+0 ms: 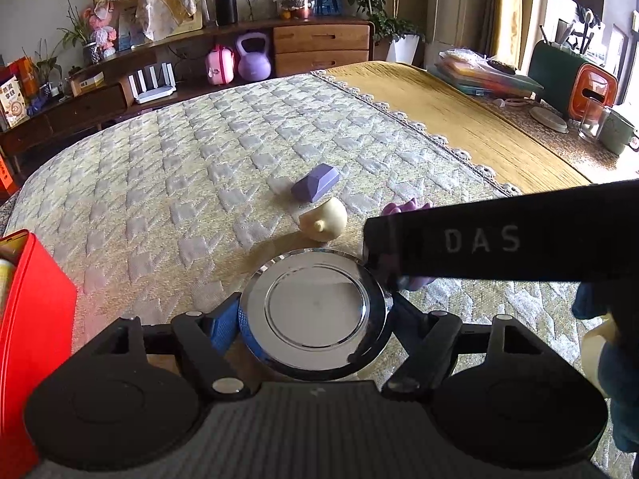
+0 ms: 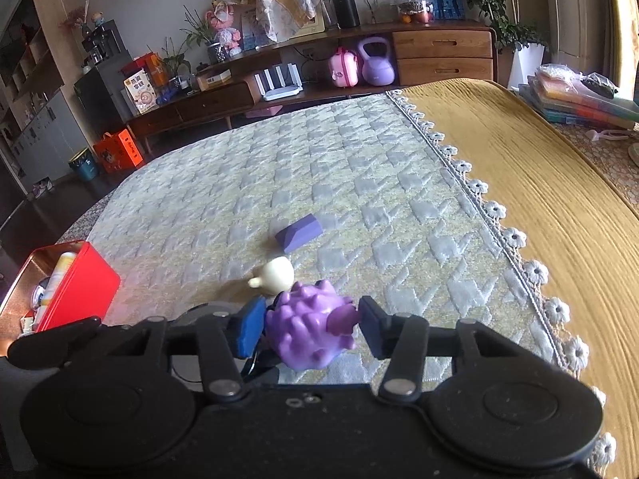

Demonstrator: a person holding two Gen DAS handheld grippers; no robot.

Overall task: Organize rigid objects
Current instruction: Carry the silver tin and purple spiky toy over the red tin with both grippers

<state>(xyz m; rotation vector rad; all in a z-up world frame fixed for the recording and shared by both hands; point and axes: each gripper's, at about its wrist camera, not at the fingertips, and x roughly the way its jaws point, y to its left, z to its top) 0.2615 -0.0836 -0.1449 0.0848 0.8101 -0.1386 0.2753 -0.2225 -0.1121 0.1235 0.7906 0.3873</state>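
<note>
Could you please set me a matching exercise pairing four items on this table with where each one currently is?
Things:
1. shiny round disc
2. purple spiky toy
3. purple block
4. red tin

Places:
A. between the right hand-held gripper's fingers
B. far left, open on top
C. between the left hand-held gripper's fingers
D. free on the quilt, beyond the cream figure

Pairs: 1-C, 2-A, 3-D, 4-B

1. A quilted pale cover (image 2: 319, 183) spreads over the table; a mustard cloth (image 2: 539, 183) with a lace edge lies to its right.
2. On the quilt: a purple block (image 2: 298, 232), a cream figure (image 2: 275, 272) just nearer, a spiky purple toy (image 2: 307, 329), a shiny disc (image 1: 315, 311).
3. A red tin (image 2: 76, 283) sits at the left edge.
</note>
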